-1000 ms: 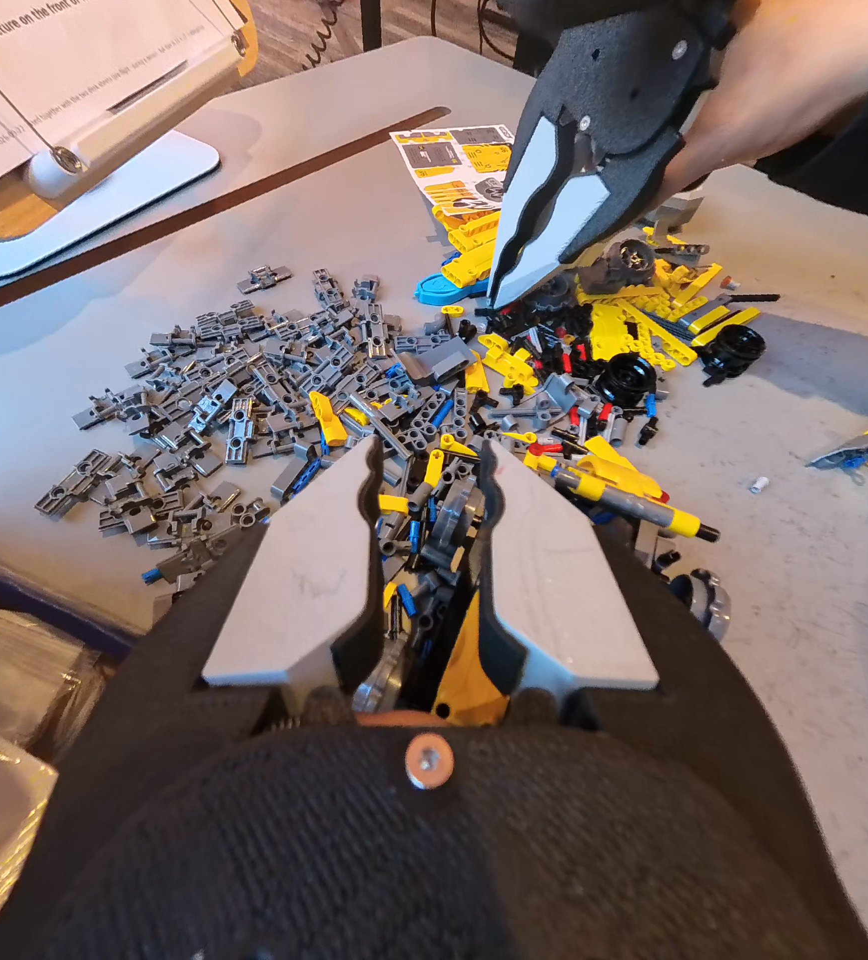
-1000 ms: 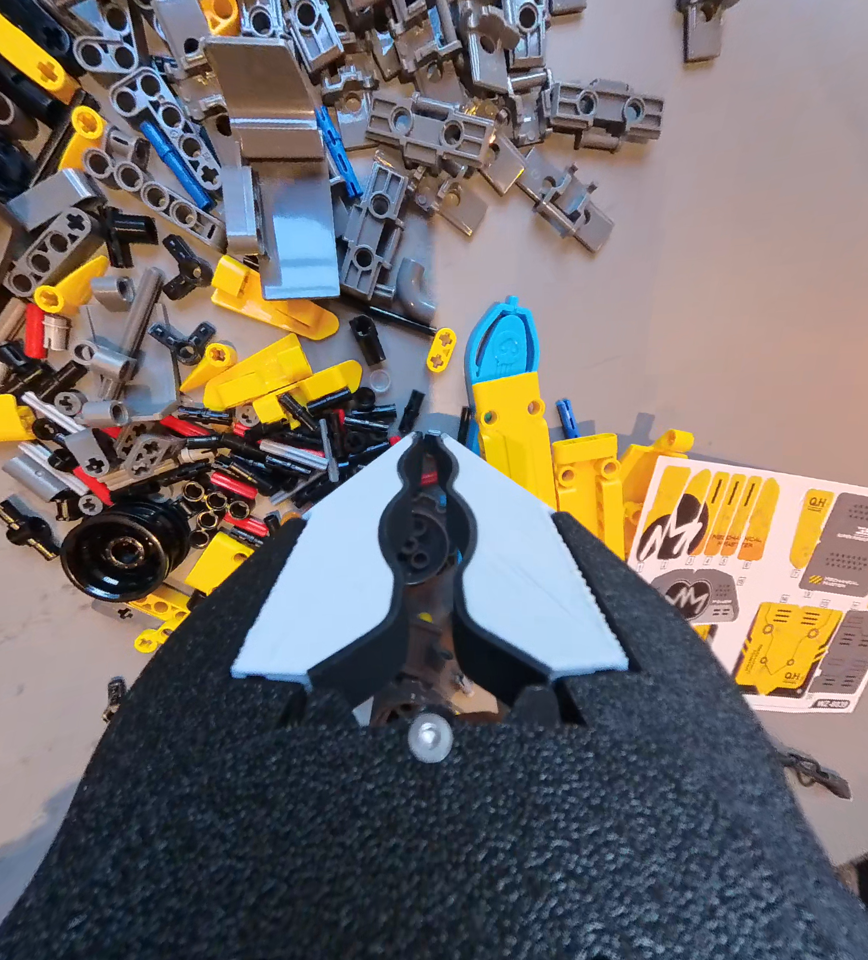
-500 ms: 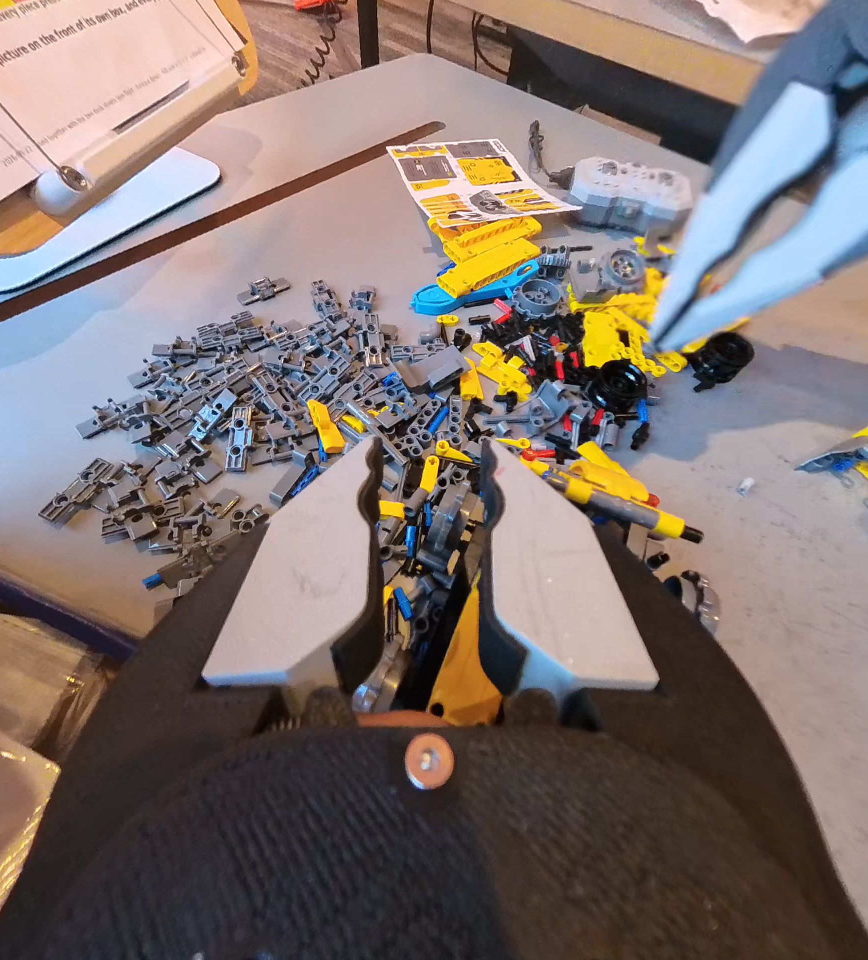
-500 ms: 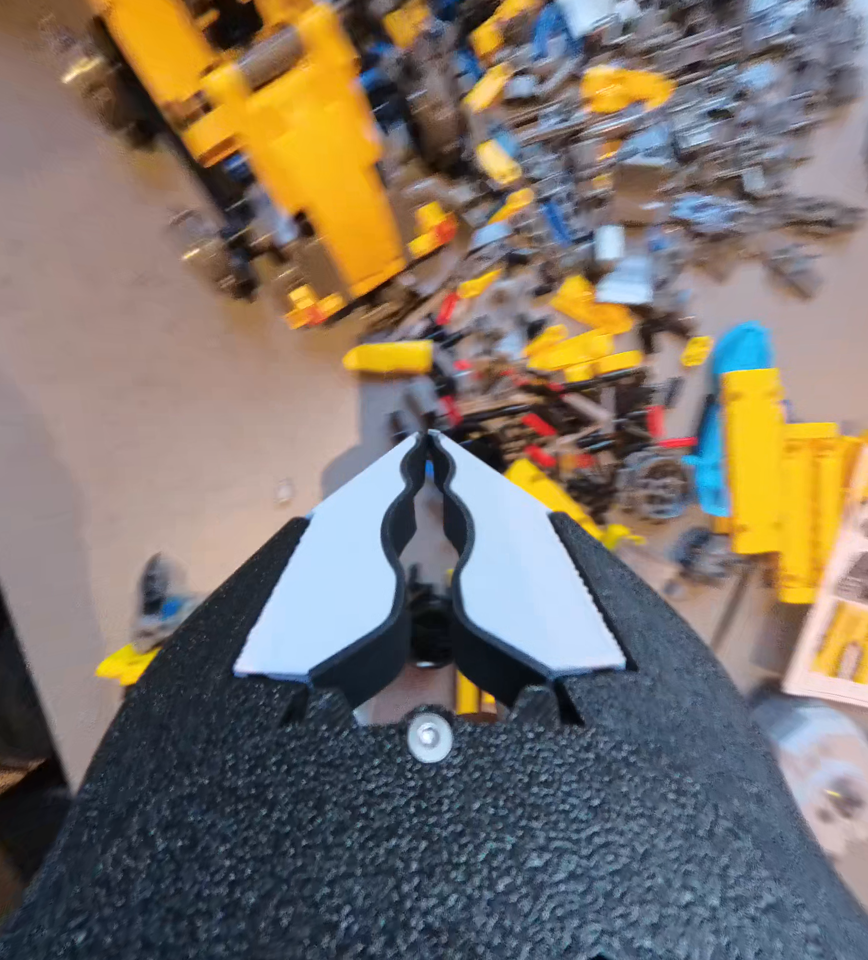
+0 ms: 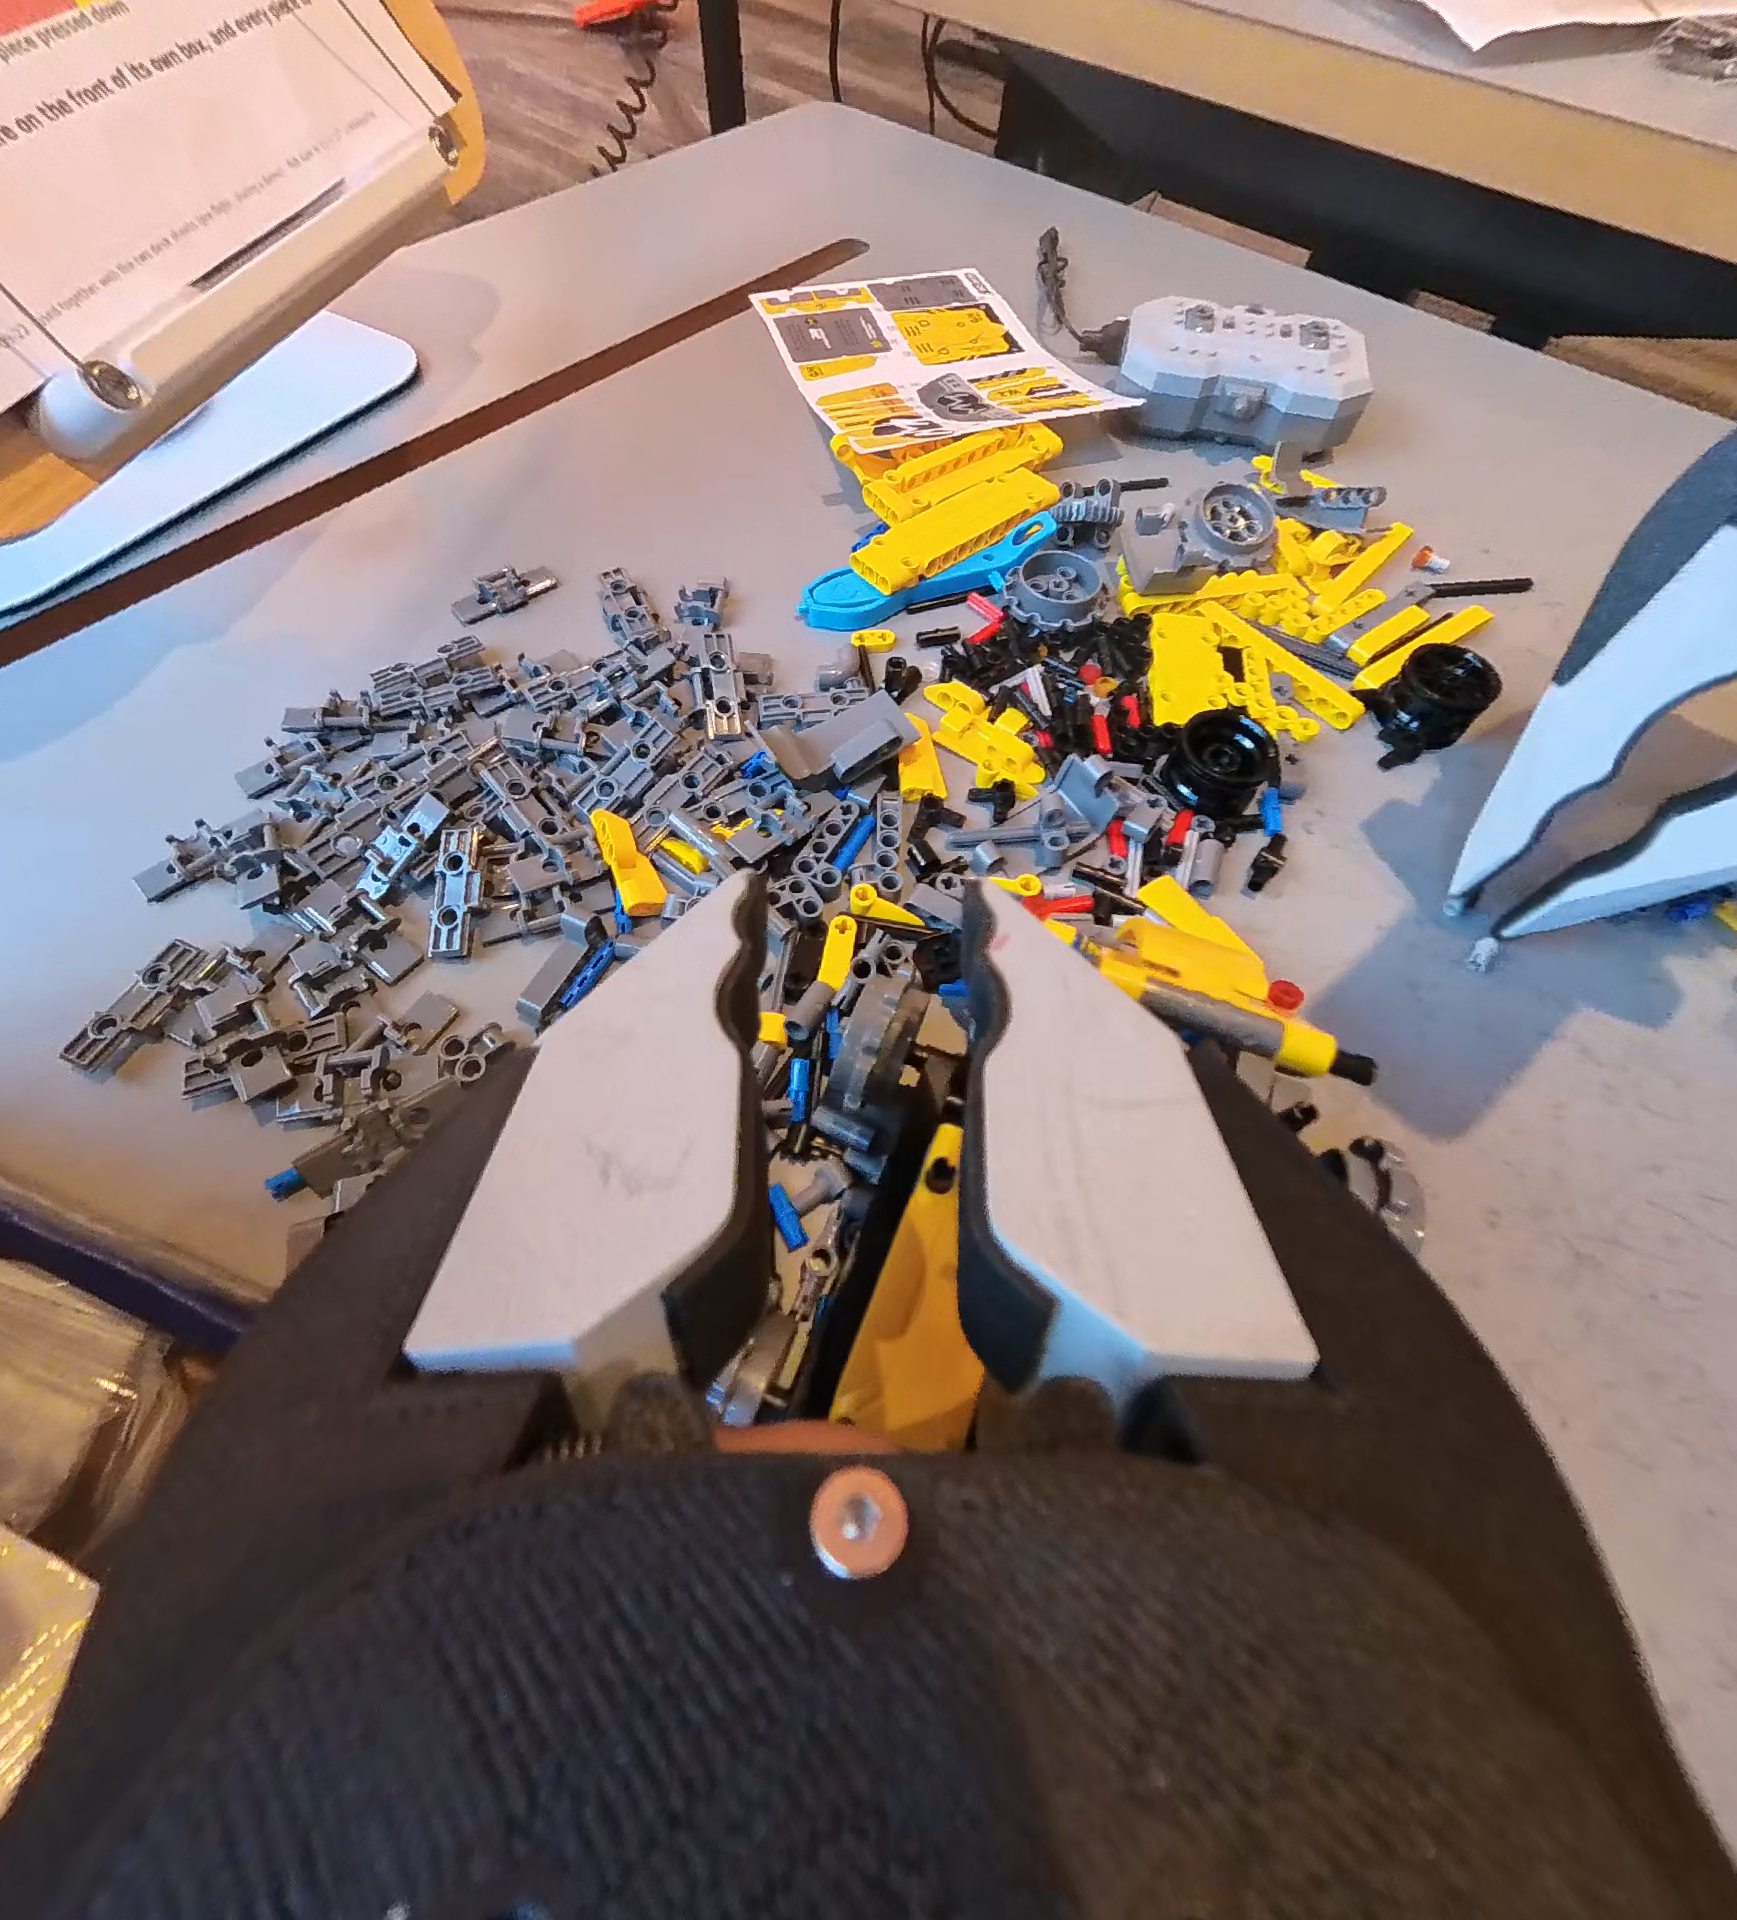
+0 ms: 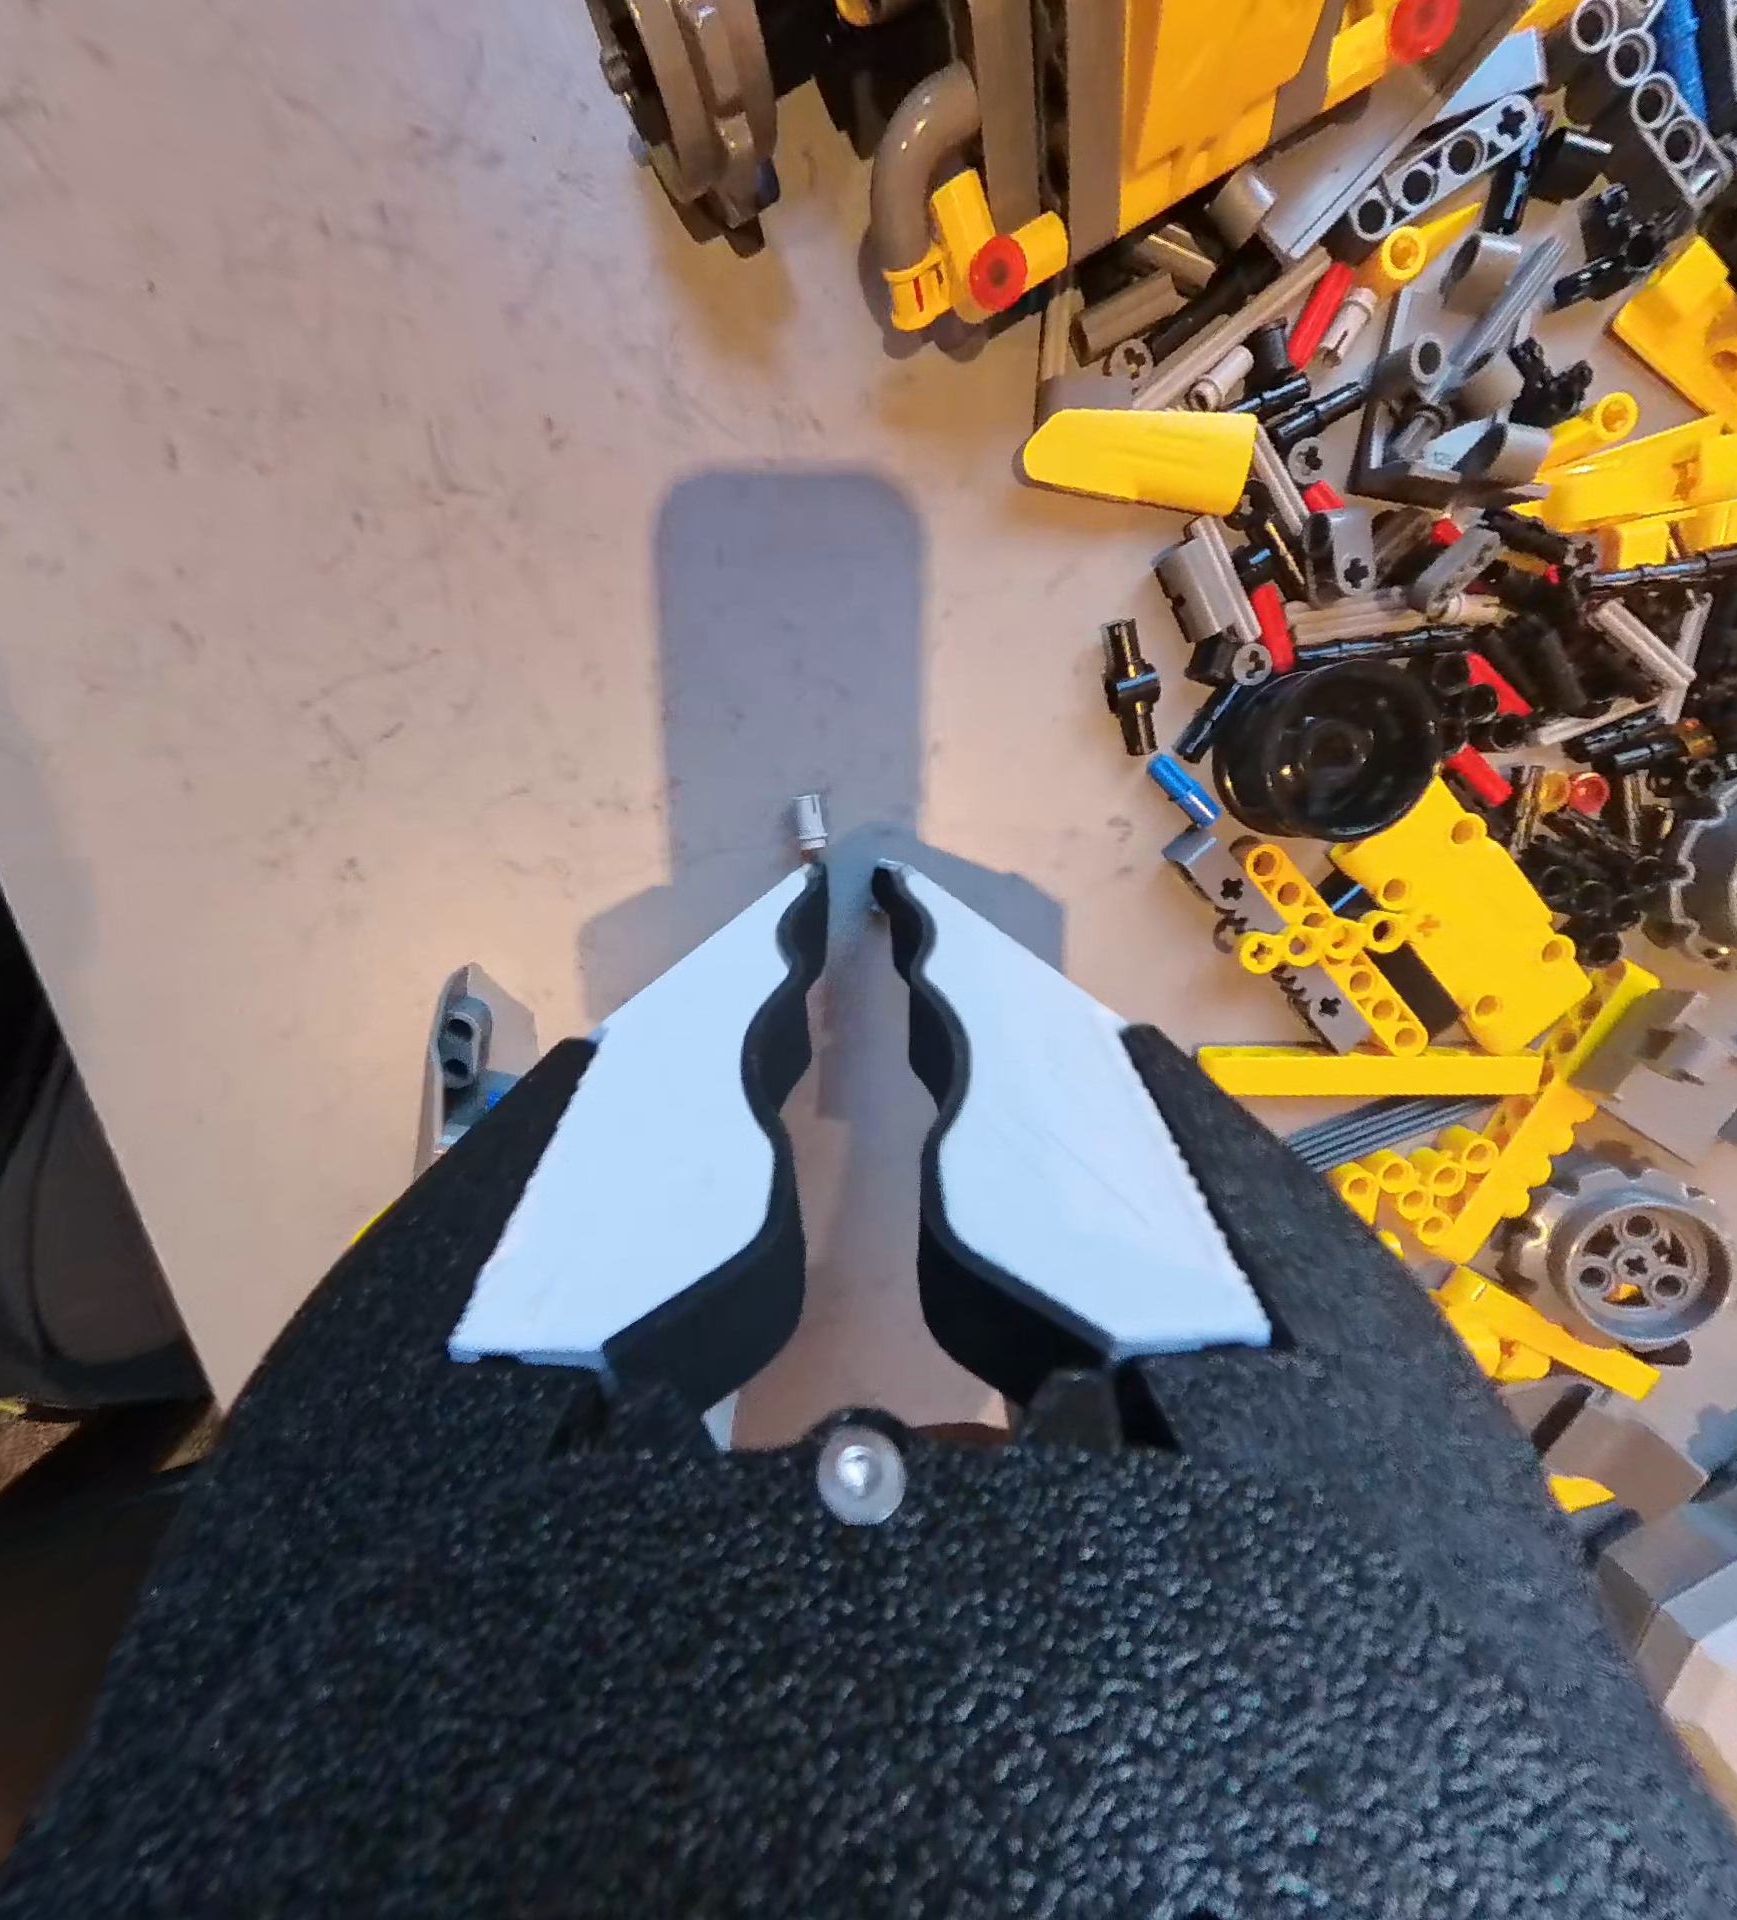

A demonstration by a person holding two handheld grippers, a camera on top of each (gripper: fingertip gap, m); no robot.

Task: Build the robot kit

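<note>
Left gripper [image 5: 859, 914]: jaws spread, nothing pinched. It hangs over the near end of the brick pile [image 5: 843, 779]. Partly built yellow model [image 5: 1196, 977] sits just under and right of it; most of that model is hidden behind the gripper body, only a yellow panel shows in the gap between the fingers.

Right gripper [image 6: 843, 878]: jaws slightly apart, empty, tips down at the grey table [image 6: 324, 468]. Small light-grey pin [image 6: 810, 821] lies just beyond the left fingertip, close, can't tell whether they touch. In the left wrist view the right gripper is cut off by the right frame edge, tips on the table beside the same pin [image 5: 1484, 951].

Hard to read: grey-and-yellow piece [image 6: 464, 1049] left of the right gripper is mostly covered by its body. Grey block [image 5: 1248, 364] at the far side, half under the sticker sheet [image 5: 926, 353] edge.

Room: bare table left of and beyond the right gripper tips, up to the model. Table edge runs down the left side of the right wrist view, dark floor past it. Pile crowds the right: black wheel [image 6: 1326, 748], yellow beams [image 6: 1456, 914]. Paper stand [image 5: 147, 343] far left, well apart from the pile.
</note>
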